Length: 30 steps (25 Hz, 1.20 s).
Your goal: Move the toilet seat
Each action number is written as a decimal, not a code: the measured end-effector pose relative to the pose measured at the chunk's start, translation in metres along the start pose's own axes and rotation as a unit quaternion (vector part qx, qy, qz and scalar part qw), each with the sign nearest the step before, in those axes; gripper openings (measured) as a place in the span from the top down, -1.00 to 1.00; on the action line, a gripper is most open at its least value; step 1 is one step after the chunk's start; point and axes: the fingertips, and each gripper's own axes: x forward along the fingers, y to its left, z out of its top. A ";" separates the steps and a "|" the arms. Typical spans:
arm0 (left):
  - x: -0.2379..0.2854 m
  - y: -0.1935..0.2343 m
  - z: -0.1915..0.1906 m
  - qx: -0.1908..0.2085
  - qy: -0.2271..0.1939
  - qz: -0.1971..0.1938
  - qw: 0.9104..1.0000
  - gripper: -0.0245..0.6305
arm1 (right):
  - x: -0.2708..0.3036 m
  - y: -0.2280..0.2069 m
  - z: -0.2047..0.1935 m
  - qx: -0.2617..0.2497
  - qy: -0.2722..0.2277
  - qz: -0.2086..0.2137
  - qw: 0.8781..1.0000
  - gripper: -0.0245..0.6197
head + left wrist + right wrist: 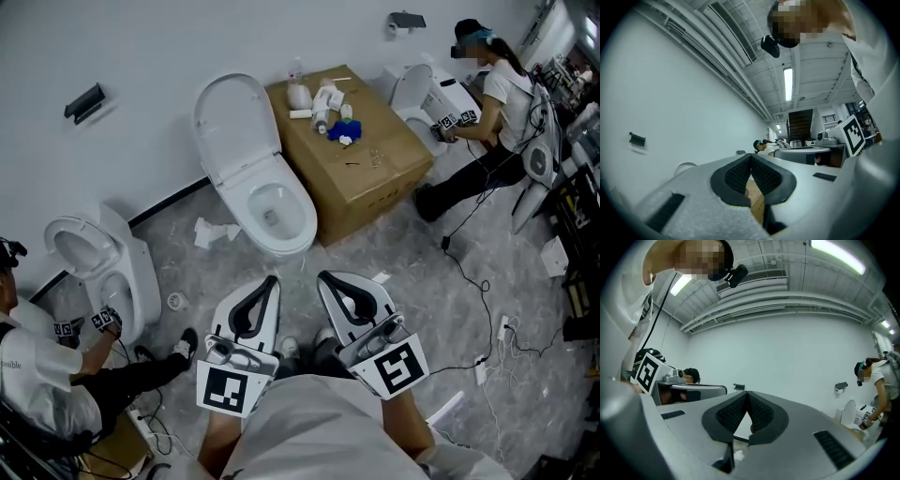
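Against the white wall, a white oval plastic toilet seat stands raised over its ceramic bowl. It is probably light, stiff and slippery, best gripped at its free edge. Well short of it, the left gripper and right gripper are clenched on nothing.
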 end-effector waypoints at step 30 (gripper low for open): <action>0.172 0.075 -0.027 0.026 0.028 0.098 0.994 0.90 | 0.121 -0.154 -0.028 0.025 0.001 0.106 0.994 0.88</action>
